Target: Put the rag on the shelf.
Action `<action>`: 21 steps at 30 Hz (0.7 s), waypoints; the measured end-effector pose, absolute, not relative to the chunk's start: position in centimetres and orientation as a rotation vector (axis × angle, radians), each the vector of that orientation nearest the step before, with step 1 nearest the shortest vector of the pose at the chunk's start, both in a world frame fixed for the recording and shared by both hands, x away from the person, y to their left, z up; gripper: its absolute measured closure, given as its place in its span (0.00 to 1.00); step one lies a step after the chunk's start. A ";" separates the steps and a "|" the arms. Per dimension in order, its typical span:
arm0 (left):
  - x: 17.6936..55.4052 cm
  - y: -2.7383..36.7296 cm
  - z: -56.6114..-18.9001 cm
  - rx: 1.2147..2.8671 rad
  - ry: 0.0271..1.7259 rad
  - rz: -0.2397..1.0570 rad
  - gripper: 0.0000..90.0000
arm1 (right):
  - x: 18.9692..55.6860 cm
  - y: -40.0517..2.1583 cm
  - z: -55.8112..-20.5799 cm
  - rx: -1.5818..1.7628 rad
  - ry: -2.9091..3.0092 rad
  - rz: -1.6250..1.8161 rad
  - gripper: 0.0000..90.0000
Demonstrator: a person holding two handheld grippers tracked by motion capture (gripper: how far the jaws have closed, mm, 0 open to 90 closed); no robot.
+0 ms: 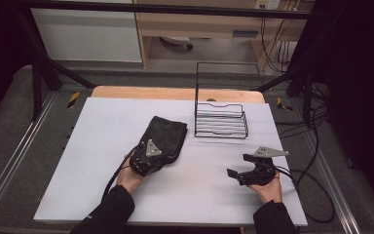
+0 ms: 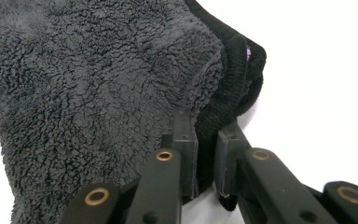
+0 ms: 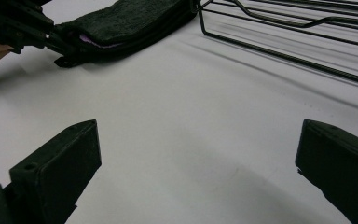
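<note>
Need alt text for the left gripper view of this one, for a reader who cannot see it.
The left gripper's two black fingers are closed on the ribbed edge of a folded dark fleece cloth lying on a white table. The fluffy cloth takes up the left and centre, with a thin strip of purple showing at its folded corner.

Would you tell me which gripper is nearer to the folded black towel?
Left. The left gripper is at the folded black towel, its fingers shut on the ribbed edge. The right gripper sits apart on the white table, open, near the wire rack.
</note>
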State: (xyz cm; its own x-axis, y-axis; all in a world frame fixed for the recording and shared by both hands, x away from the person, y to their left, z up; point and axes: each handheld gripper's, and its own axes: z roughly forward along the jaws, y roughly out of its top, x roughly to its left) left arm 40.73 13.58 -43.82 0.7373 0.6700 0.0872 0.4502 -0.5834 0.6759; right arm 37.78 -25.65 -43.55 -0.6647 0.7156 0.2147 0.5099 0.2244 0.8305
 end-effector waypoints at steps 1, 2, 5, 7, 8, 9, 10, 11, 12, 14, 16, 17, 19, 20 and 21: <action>40.7 13.6 -43.7 2.285 0.844 0.436 0.91 | 37.8 -25.6 -43.5 1.165 2.283 1.418 0.01; 40.7 13.7 -43.5 2.276 0.849 0.426 0.91 | 37.7 -25.7 -43.5 1.166 2.283 1.418 0.01; 40.7 14.0 -42.8 2.264 0.855 0.411 0.91 | 37.7 -25.7 -43.5 1.168 2.274 1.425 0.01; 40.6 14.2 -42.5 2.259 0.855 0.396 0.91 | 37.7 -25.7 -43.4 1.168 2.273 1.427 0.01; 40.6 14.2 -42.5 2.259 0.857 0.390 0.91 | 37.7 -25.7 -43.5 1.168 2.275 1.426 0.01; 40.6 14.2 -42.5 2.259 0.857 0.390 0.91 | 37.7 -25.7 -43.5 1.169 2.278 1.424 0.01; 40.3 14.1 -42.4 2.265 0.851 0.379 0.91 | 37.7 -25.7 -43.5 1.169 2.279 1.422 0.01; 40.2 14.0 -42.4 2.267 0.849 0.372 0.91 | 37.7 -25.7 -43.5 1.168 2.280 1.422 0.01; 40.0 13.9 -42.3 2.268 0.846 0.365 0.91 | 37.7 -25.7 -43.5 1.168 2.283 1.421 0.01; 39.7 13.6 -42.3 2.272 0.839 0.356 0.91 | 37.7 -25.6 -43.5 1.170 2.284 1.422 0.01; 39.5 13.5 -42.2 2.276 0.836 0.353 0.91 | 37.7 -25.6 -43.5 1.169 2.283 1.423 0.01; 39.3 13.3 -42.2 2.274 0.837 0.344 0.91 | 37.7 -25.7 -43.5 1.168 2.282 1.423 0.01; 38.6 13.0 -42.1 2.270 0.836 0.306 0.91 | 37.7 -25.7 -43.5 1.170 2.281 1.427 0.01; 38.4 12.9 -42.1 2.266 0.833 0.294 0.91 | 37.7 -25.7 -43.5 1.168 2.283 1.426 0.01; 38.4 12.9 -42.1 2.266 0.833 0.294 0.91 | 37.7 -25.7 -43.5 1.168 2.284 1.425 0.01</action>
State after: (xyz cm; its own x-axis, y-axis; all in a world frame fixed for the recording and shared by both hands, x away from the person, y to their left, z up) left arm 38.36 12.93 -42.06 0.7681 0.6399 -0.0248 0.4824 -0.5526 0.6796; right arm 37.71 -25.65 -43.51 -0.6654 0.7126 0.2226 0.5132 0.2202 0.8295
